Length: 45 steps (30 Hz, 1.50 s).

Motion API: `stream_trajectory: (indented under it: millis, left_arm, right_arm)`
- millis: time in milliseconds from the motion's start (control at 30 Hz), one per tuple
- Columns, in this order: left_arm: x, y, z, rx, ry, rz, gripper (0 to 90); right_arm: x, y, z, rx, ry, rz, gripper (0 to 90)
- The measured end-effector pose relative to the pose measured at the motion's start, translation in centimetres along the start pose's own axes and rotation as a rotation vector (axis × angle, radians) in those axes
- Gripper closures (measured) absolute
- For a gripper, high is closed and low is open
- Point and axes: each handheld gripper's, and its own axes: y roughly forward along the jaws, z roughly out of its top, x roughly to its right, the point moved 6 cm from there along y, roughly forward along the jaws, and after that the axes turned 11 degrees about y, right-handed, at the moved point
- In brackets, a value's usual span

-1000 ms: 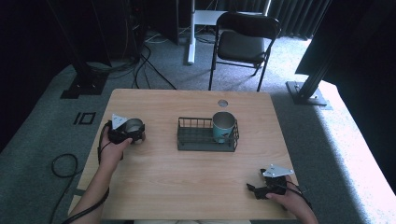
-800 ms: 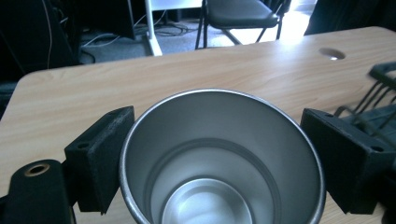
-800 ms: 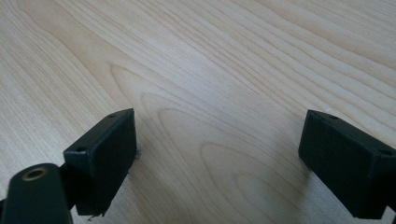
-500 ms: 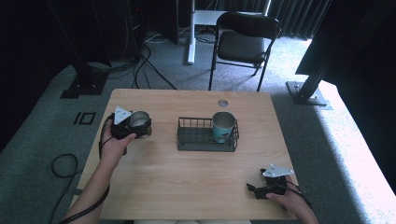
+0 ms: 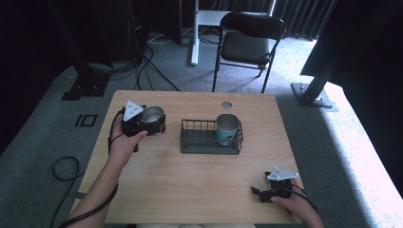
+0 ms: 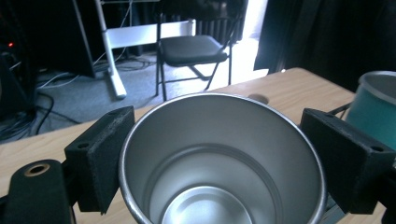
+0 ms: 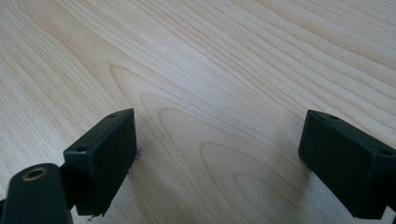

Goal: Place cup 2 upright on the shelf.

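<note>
Left gripper clamped on the steel cup, upright, held above the table left of the wire basket with its teal cup; right gripper jaws apart, empty, near-right corner.

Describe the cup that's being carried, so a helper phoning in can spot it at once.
On the light wooden table, look left of the dark wire basket. There the left hand-held gripper clamps an empty, plain silver metal cup by its sides. Unlike the teal cup standing inside the basket, it is unpainted and held outside it.
</note>
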Motion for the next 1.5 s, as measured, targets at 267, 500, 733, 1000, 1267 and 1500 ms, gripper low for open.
stream_trajectory:
  millis: [267, 500, 733, 1000, 1267, 1500]
  left_arm:
    - [1.4, 0.6, 1.9, 0.026, 0.016, -0.034, 13.9]
    - [3.2, 1.6, 3.4, 0.050, 0.024, -0.079, 13.9]
    - [5.2, 2.9, 4.2, 0.053, 0.045, -0.117, 13.9]
    - [7.0, 4.7, 4.4, 0.051, 0.049, -0.157, 13.9]
    - [8.5, 6.4, 4.2, 0.050, 0.052, -0.181, 13.9]
    - [9.4, 7.9, 3.0, 0.040, 0.053, -0.194, 13.9]
  right_arm:
    - [0.0, 0.0, 0.0, 0.000, 0.000, 0.000, 11.0]
    - [0.0, 0.0, 0.0, 0.000, 0.000, 0.000, 11.0]
    - [0.0, 0.0, 0.0, 0.001, -0.001, 0.000, 11.0]
    - [0.0, 0.0, 0.0, 0.001, 0.000, 0.001, 11.0]
    - [0.0, 0.0, 0.0, 0.001, 0.002, 0.001, 11.0]
    - [0.0, 0.0, 0.0, 0.001, 0.001, 0.001, 11.0]
